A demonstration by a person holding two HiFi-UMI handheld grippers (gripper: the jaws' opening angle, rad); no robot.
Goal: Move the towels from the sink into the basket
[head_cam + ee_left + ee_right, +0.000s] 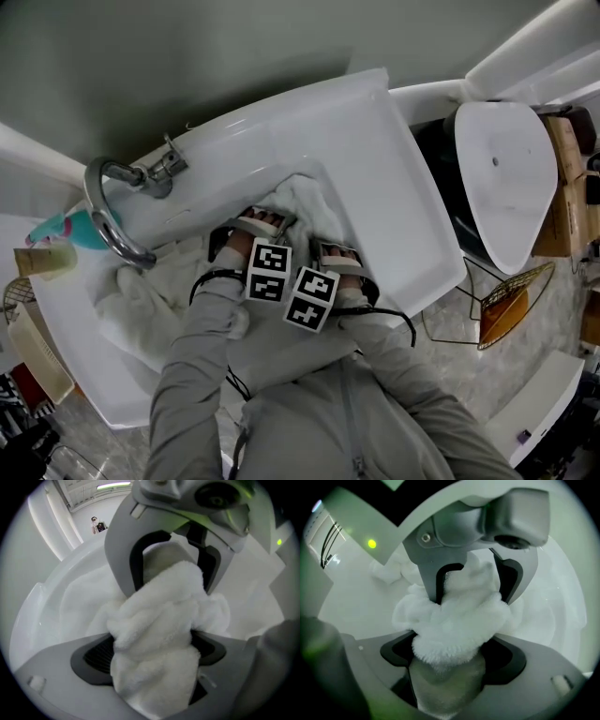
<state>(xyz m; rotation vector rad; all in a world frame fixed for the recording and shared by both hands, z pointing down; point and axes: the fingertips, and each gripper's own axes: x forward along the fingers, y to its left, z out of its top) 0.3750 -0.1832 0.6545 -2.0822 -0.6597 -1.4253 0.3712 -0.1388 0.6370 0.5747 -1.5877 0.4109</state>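
Sink: the white sink [375, 141] fills the middle of the head view, with a chrome faucet [108, 220] at its 9 o'clock edge.
Towels: the white towels [141, 300] lie in the sink. One heap is toward 8 o'clock below the faucet, and more cloth lies at the centre under both tools.
Basket: a gold wire basket [525, 277] stands on the floor [450, 366] at 4 o'clock from the sink, well apart from the towels.
Left tool: the left tool [253, 225] points steeply down into the sink. Its jaws stand wide and press on a thick bunch of towels, with cloth against both pads.
Right tool: the right tool [339, 258], just beside the left at its 3 o'clock, points straight down. Its jaws are a little narrower and pinch a fluffy wad of towels that bulges out at both sides.
Head view only: it shows the basket, the faucet, a teal bottle [66, 230] at 9 o'clock, a toilet [497, 178] at 2 o'clock, grey sleeves [202, 366] and the two marker cubes [269, 272] side by side. The cubes and hands hide both grips.
Left gripper view only: the cloth packed between the pads, and the smooth sink wall [47, 620] at 9 o'clock.
Right gripper view only: the squeezed wad, with more towels at 11 o'clock behind the far jaw.
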